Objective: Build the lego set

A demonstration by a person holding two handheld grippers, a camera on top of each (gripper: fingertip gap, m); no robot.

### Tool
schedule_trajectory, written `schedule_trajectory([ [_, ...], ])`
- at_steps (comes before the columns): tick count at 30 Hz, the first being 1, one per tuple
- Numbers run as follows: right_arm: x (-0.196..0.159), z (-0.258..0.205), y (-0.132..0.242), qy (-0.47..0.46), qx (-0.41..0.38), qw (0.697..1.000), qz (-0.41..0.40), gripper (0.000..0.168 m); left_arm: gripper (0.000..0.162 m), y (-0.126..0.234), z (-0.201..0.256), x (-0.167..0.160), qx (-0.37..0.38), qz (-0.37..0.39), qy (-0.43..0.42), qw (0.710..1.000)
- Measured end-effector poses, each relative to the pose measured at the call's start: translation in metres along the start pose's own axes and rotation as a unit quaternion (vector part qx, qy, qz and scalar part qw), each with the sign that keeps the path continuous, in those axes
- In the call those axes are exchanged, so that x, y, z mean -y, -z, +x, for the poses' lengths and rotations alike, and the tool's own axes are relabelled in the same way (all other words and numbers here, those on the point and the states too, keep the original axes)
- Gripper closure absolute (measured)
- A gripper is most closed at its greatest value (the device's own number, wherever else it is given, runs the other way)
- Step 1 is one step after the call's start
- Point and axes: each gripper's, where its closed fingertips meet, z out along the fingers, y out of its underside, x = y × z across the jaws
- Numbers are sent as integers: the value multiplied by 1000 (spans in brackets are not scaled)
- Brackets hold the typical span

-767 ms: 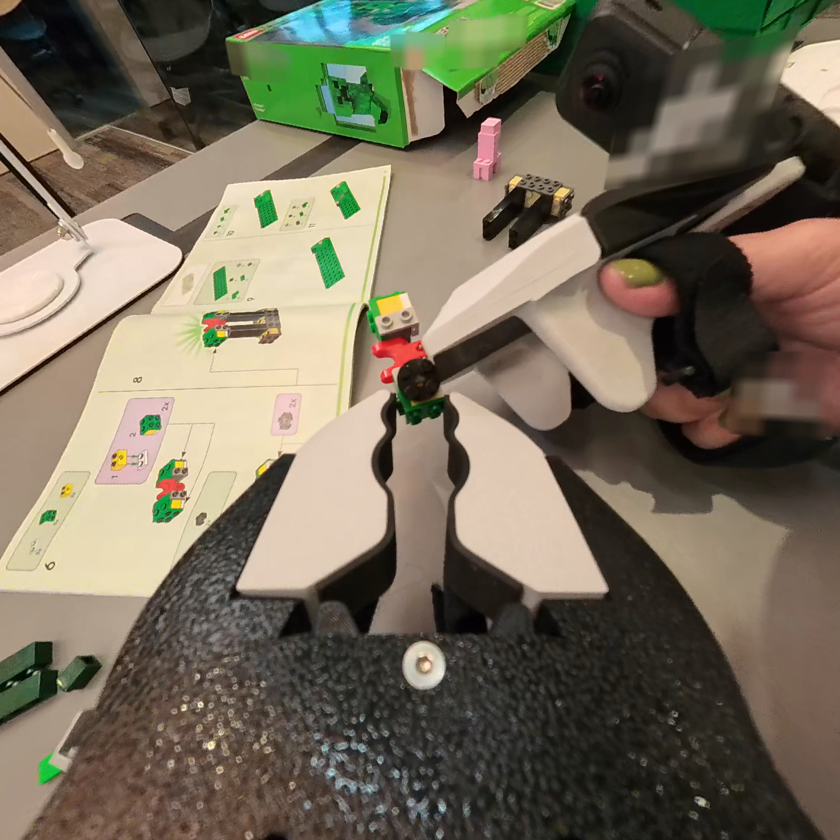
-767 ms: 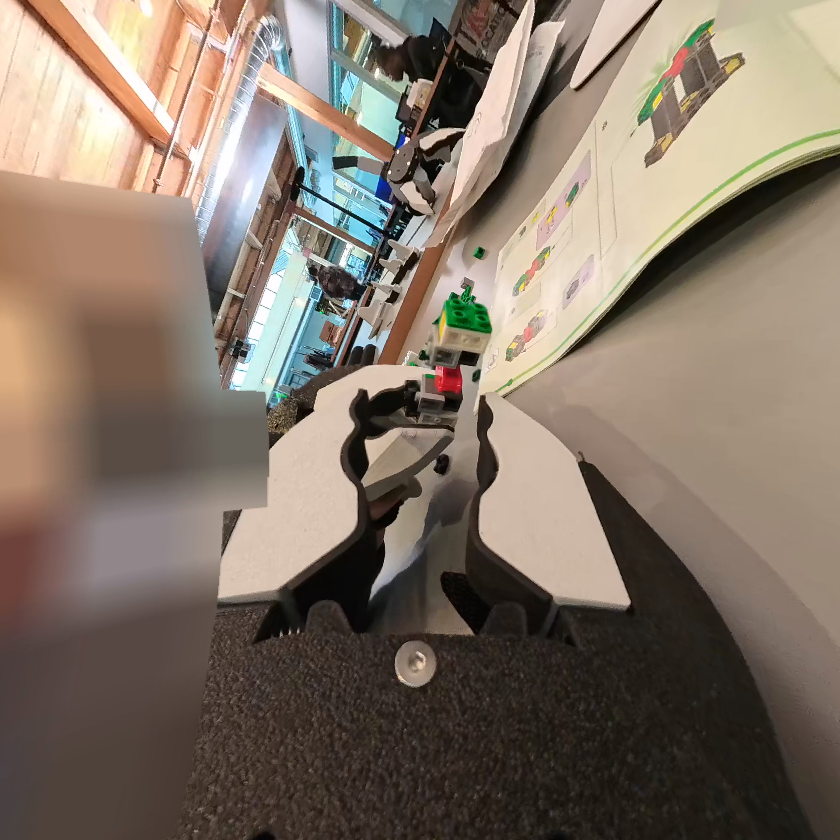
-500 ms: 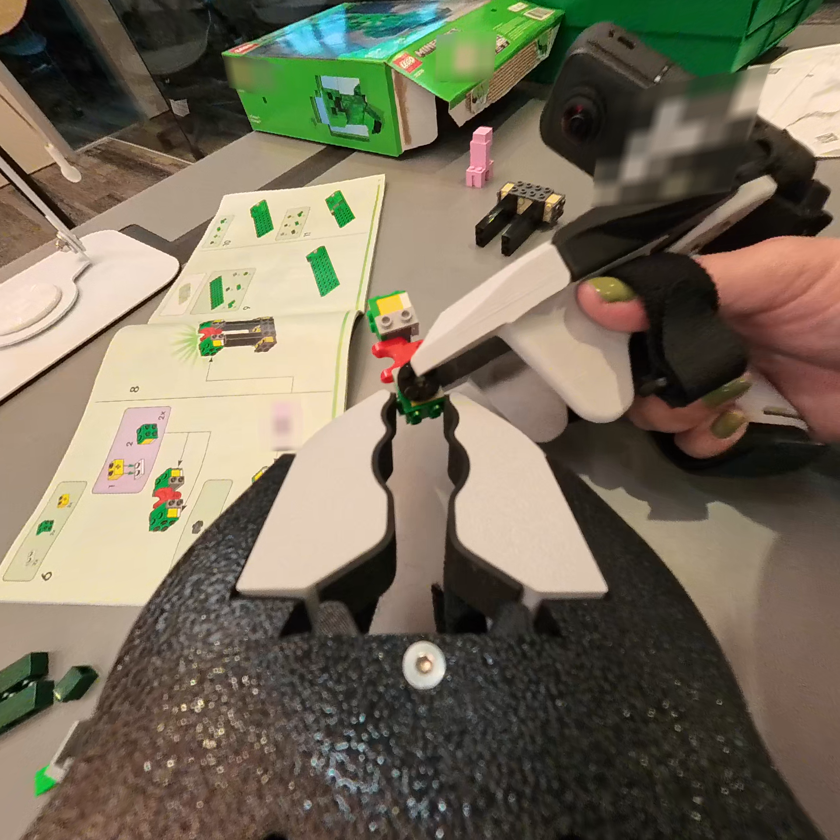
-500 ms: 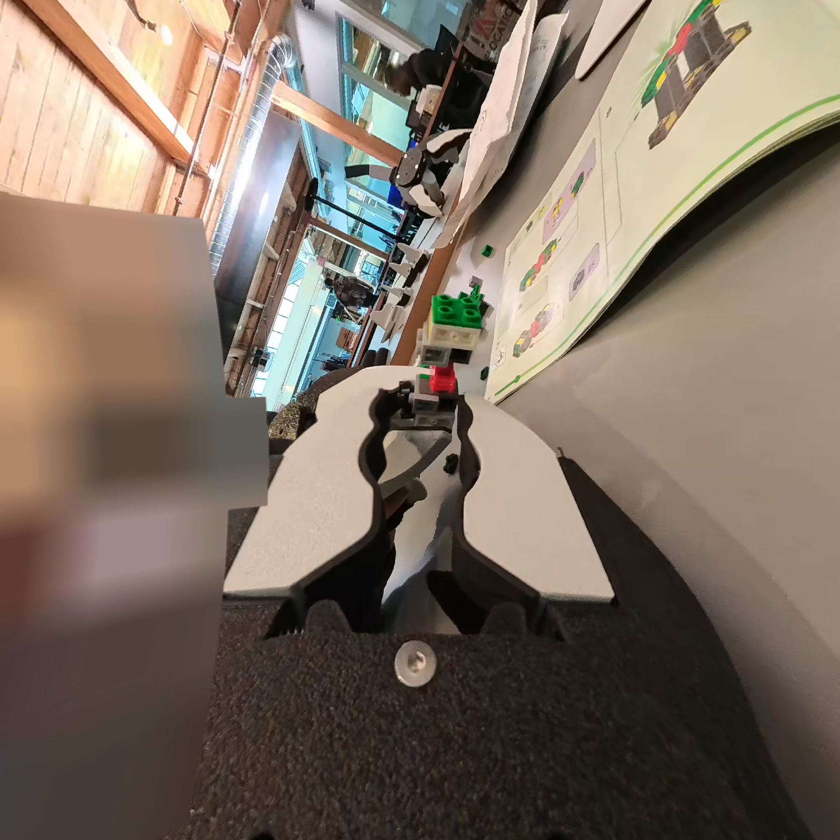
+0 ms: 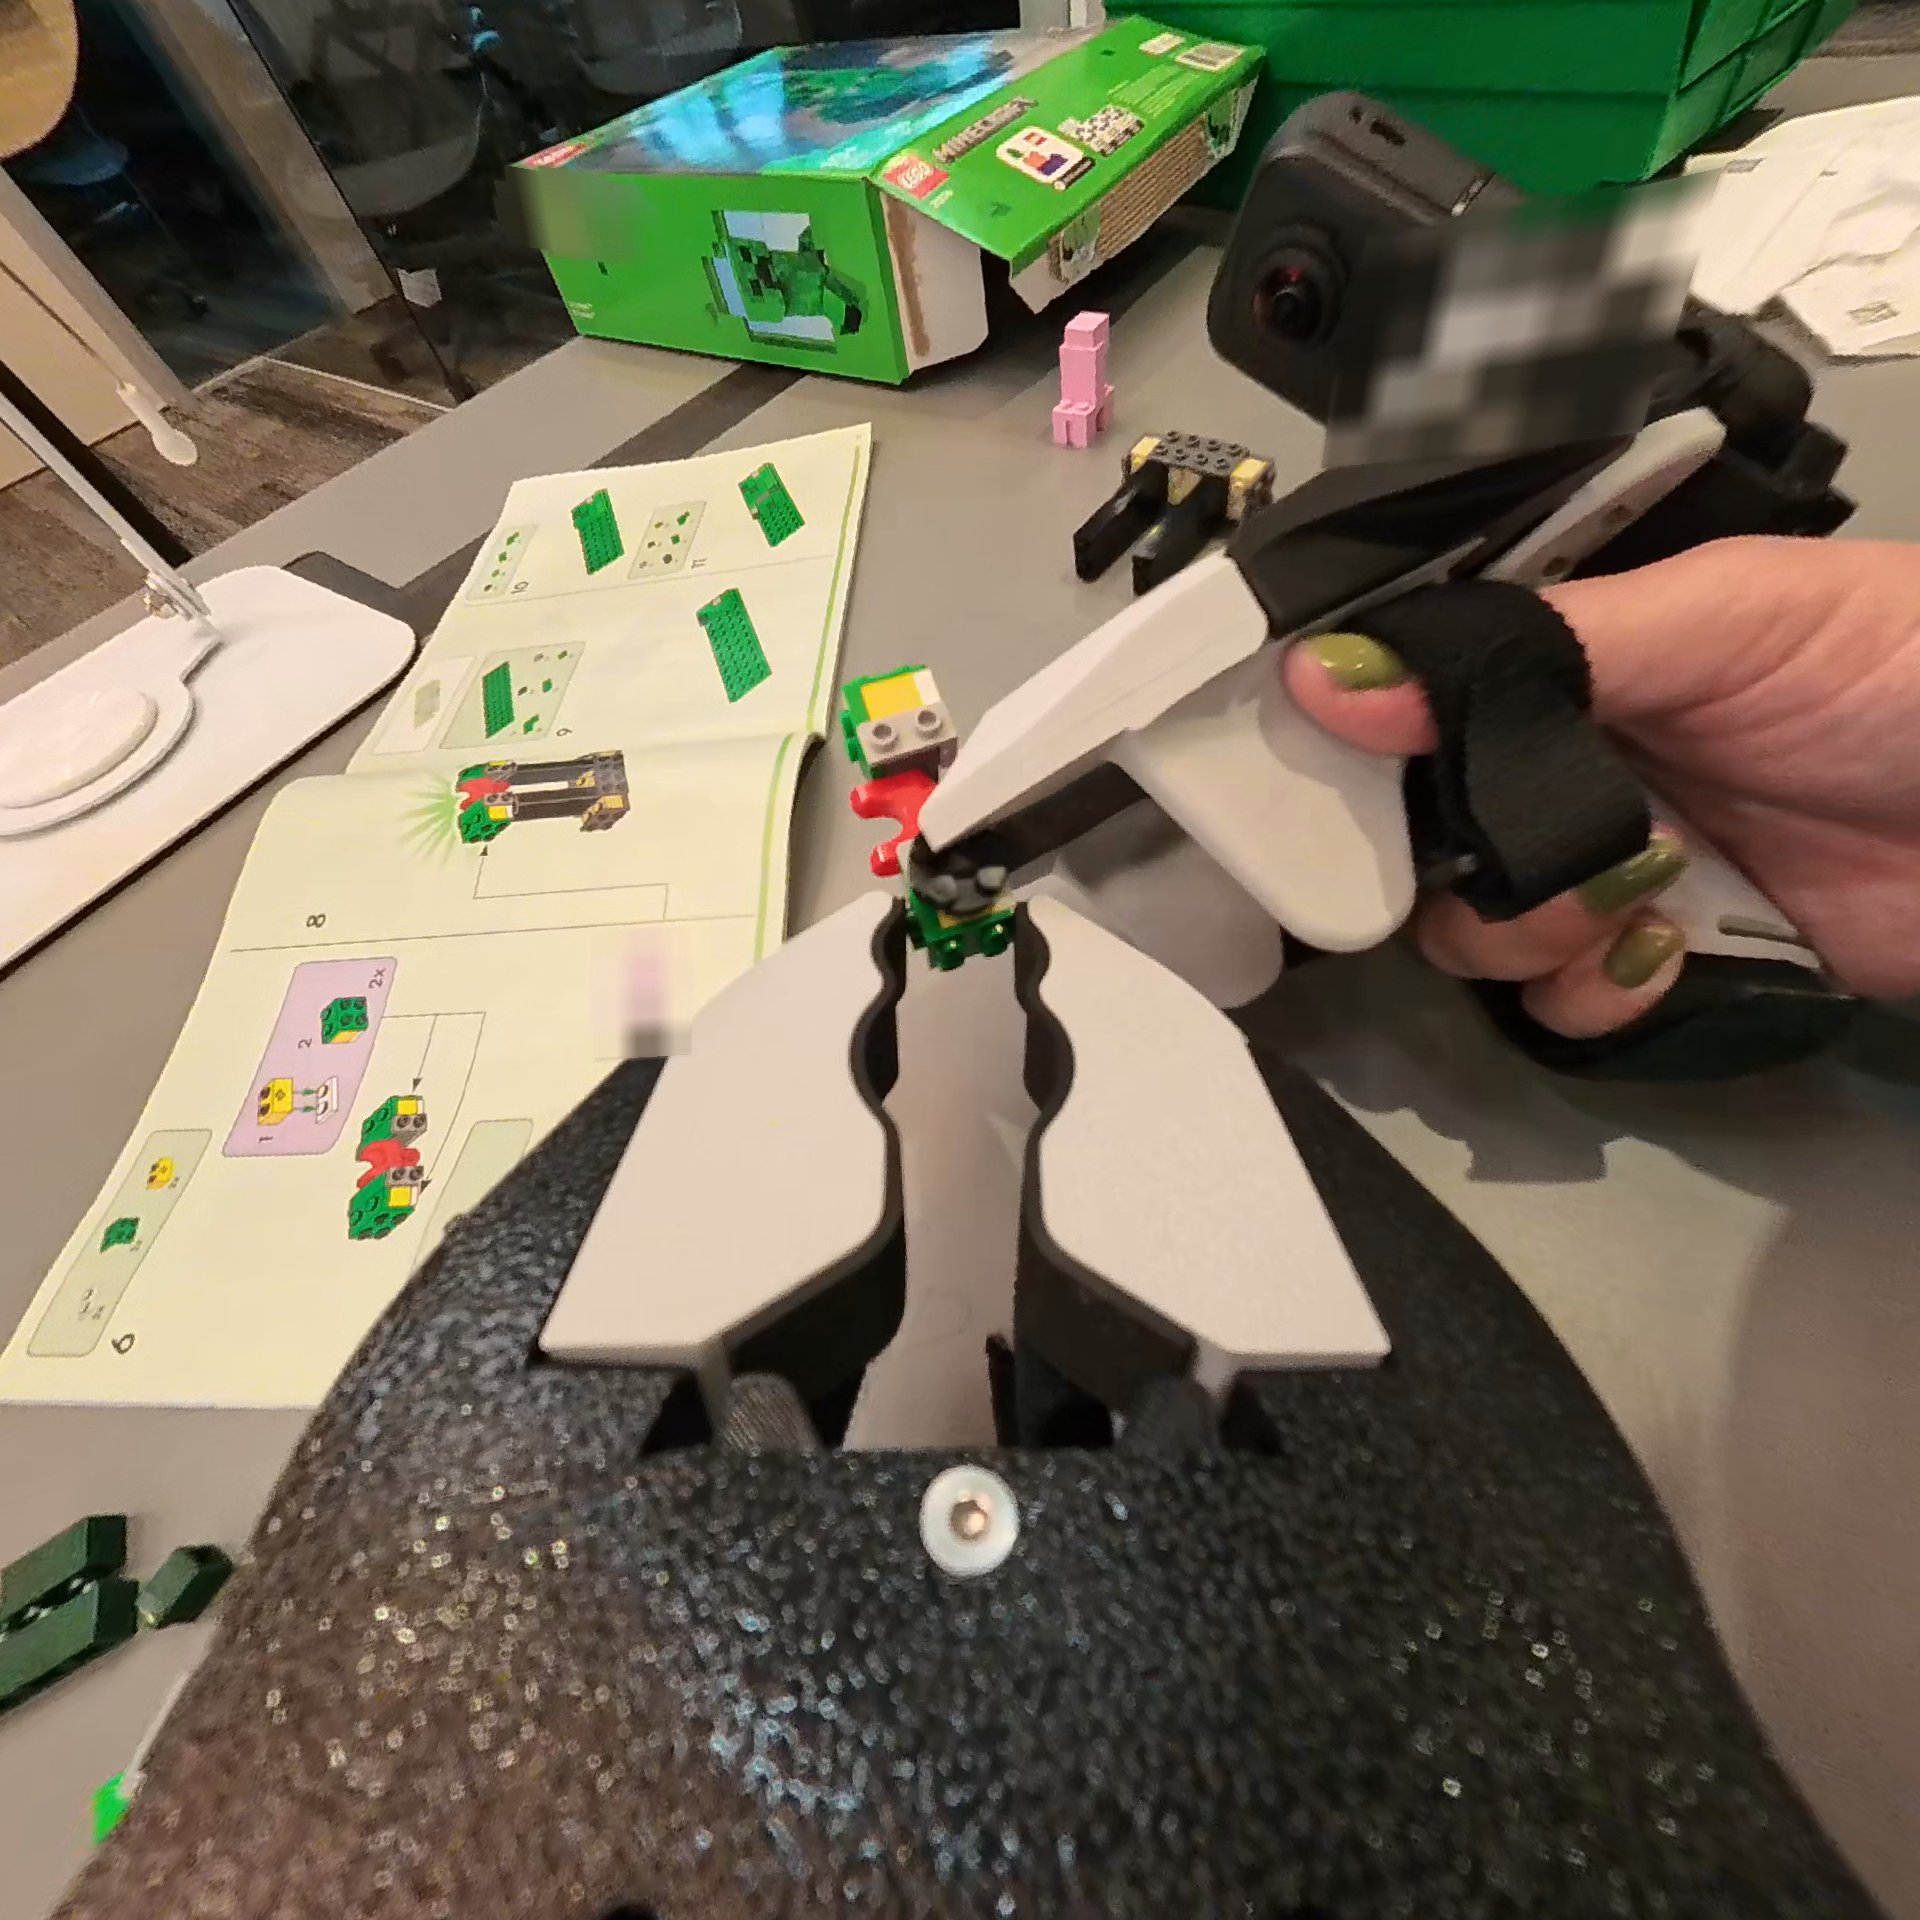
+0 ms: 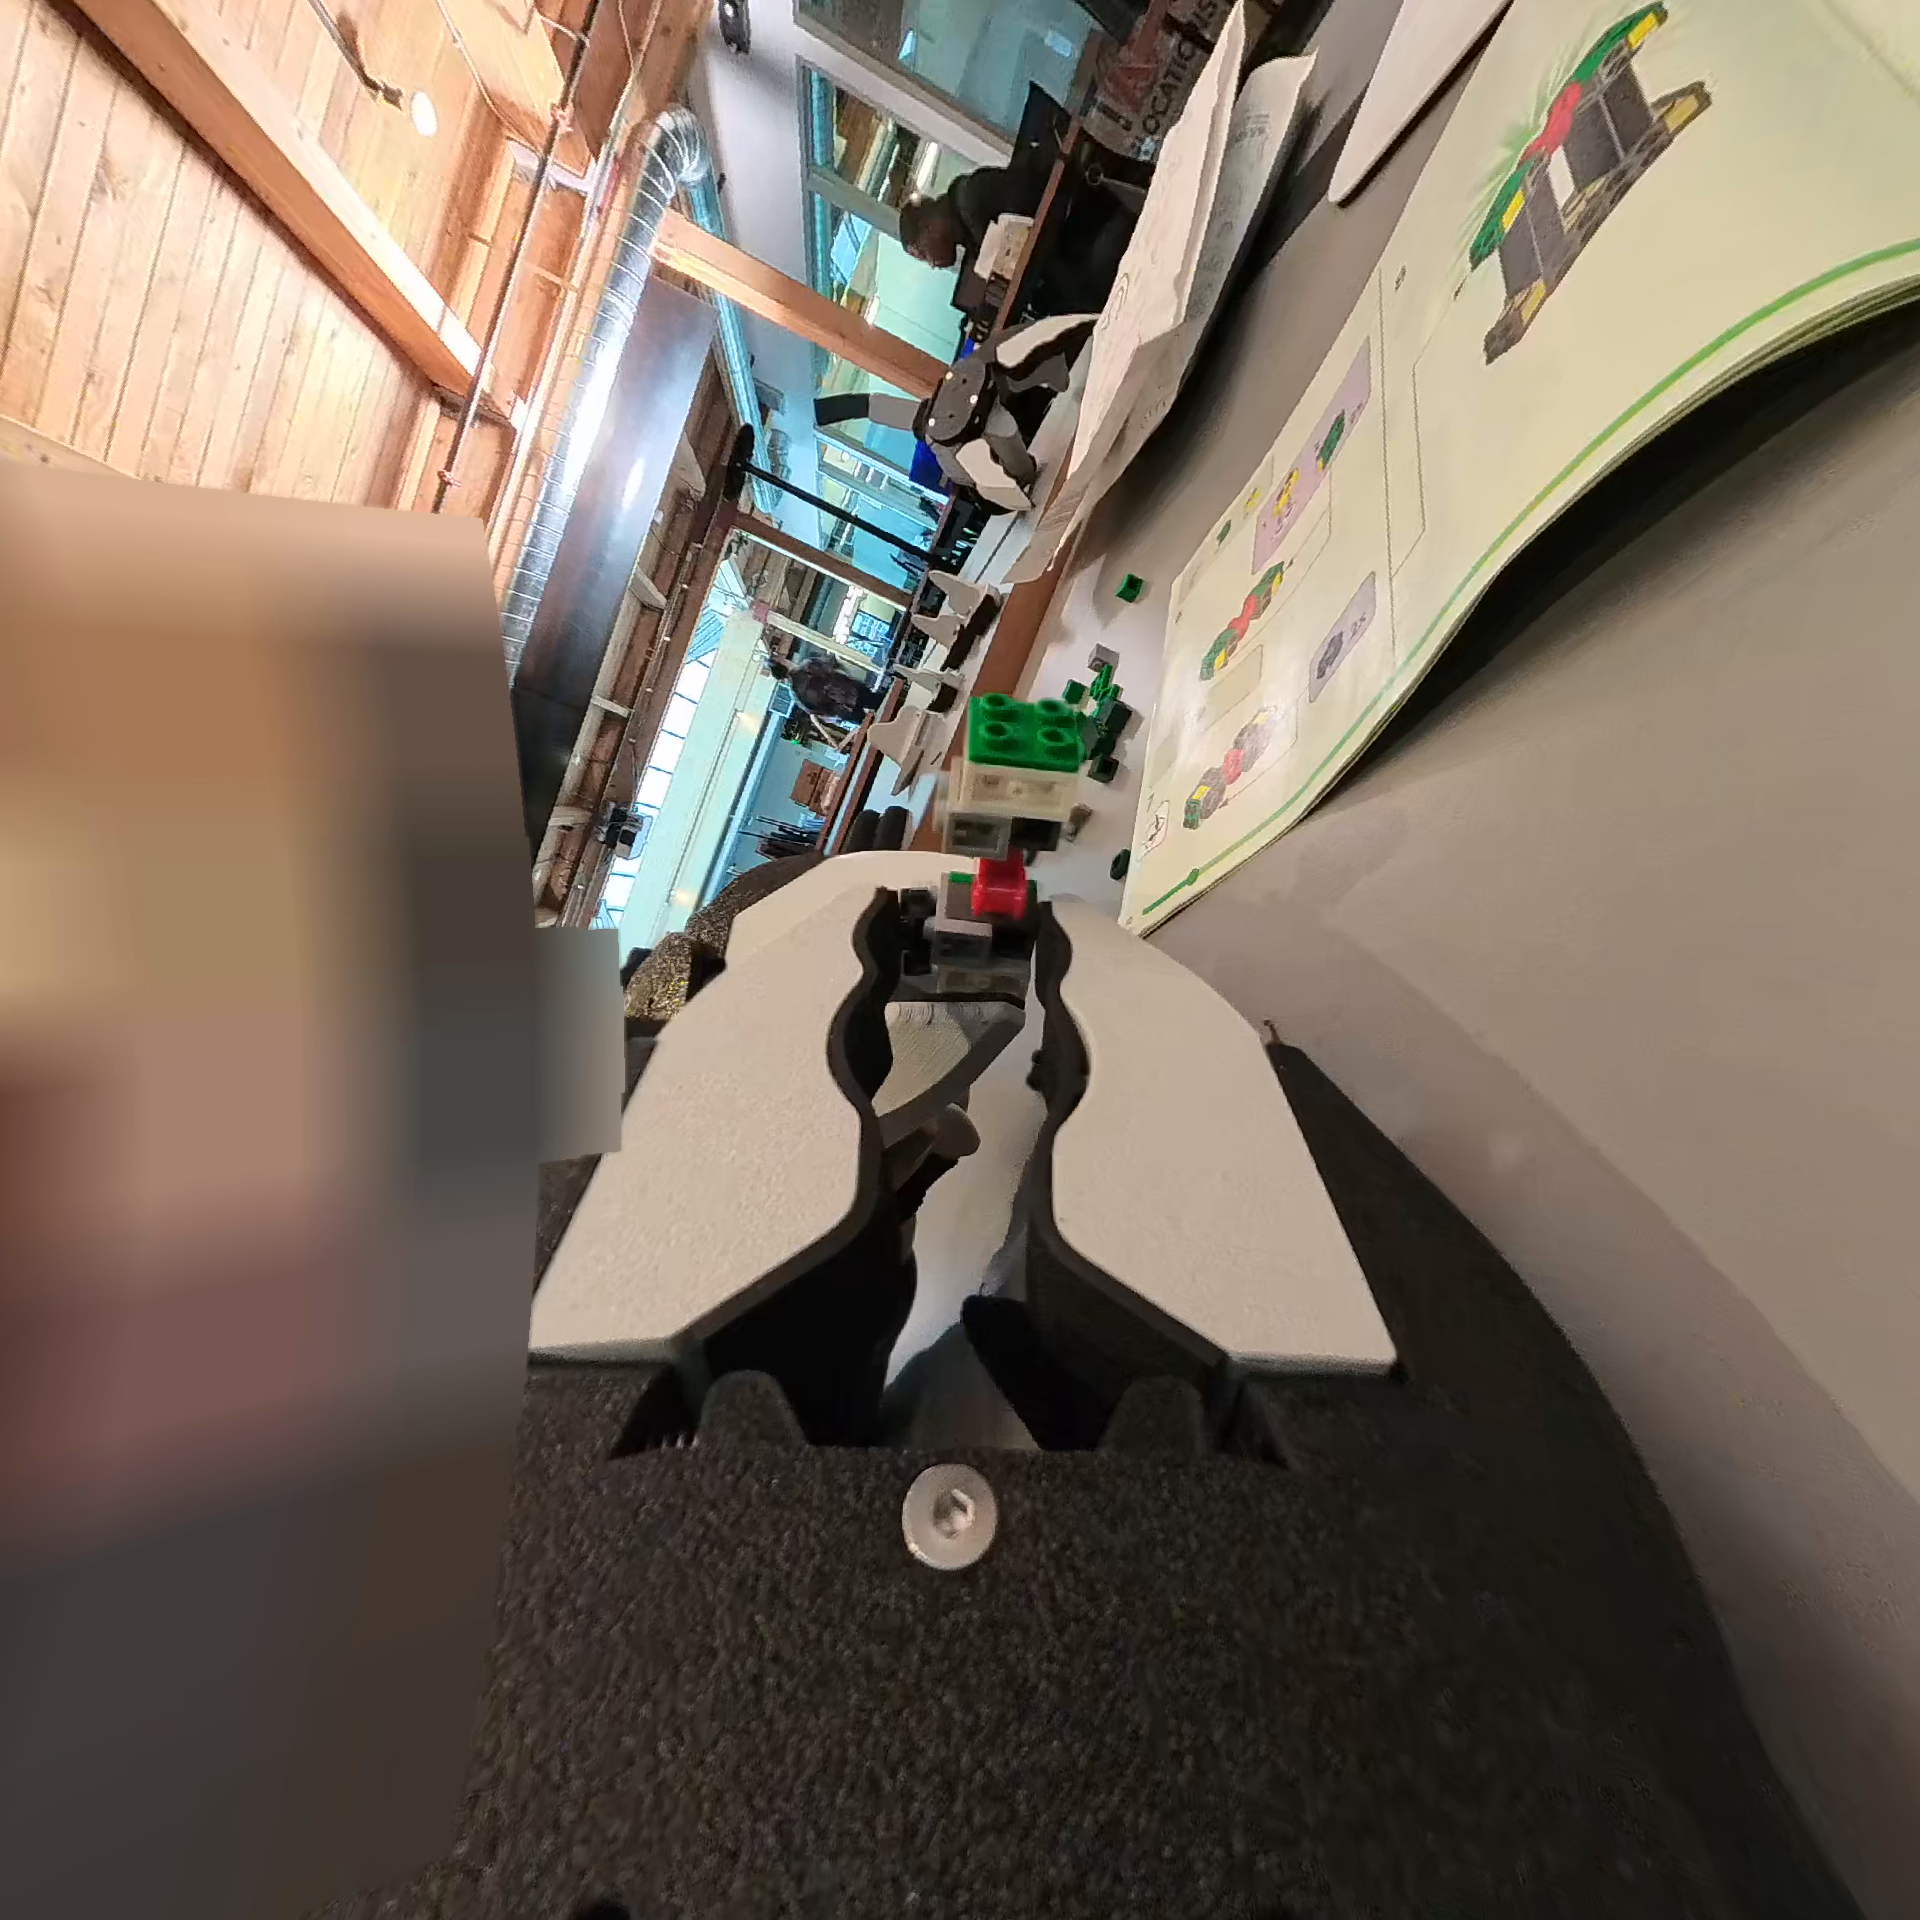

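Observation:
My left gripper (image 5: 956, 925) is shut on the green bottom block of a small lego assembly (image 5: 899, 727), which has a red connector in the middle and a green, yellow and grey block on top. My right gripper (image 5: 951, 868) comes in from the right, held by a hand, with its tips just above my left gripper's tips. It is closed on a small black round piece (image 5: 961, 883) pressed against the assembly's green block. In the right wrist view the right gripper (image 6: 961, 930) has narrow jaws around the grey-black piece, with the assembly (image 6: 1023, 732) beyond its tips.
An open instruction booklet (image 5: 520, 831) lies left of the assembly on the grey table. Behind are a green box (image 5: 831, 229), a pink figure (image 5: 1084, 379) and a black-and-tan sub-build (image 5: 1174, 499). Dark green bricks (image 5: 62, 1600) lie near left. A white lamp base (image 5: 156, 675) sits far left. Left and right tips are no more than a few centimetres apart.
My right gripper's jaws have narrowed around the small black piece at the assembly. My left gripper has kept its hold on the green block; both have shifted only slightly.

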Motion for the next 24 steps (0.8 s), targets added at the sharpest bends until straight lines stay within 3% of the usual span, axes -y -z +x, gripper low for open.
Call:
schedule_trajectory([
  [1,0,-1,0,-4,5,1000,1,144,143,0,0,1,1,2,-2,1000],
  [24,-1,-4,4,26,15,1000,-2,146,143,0,3,4,21,7,-38,999],
])
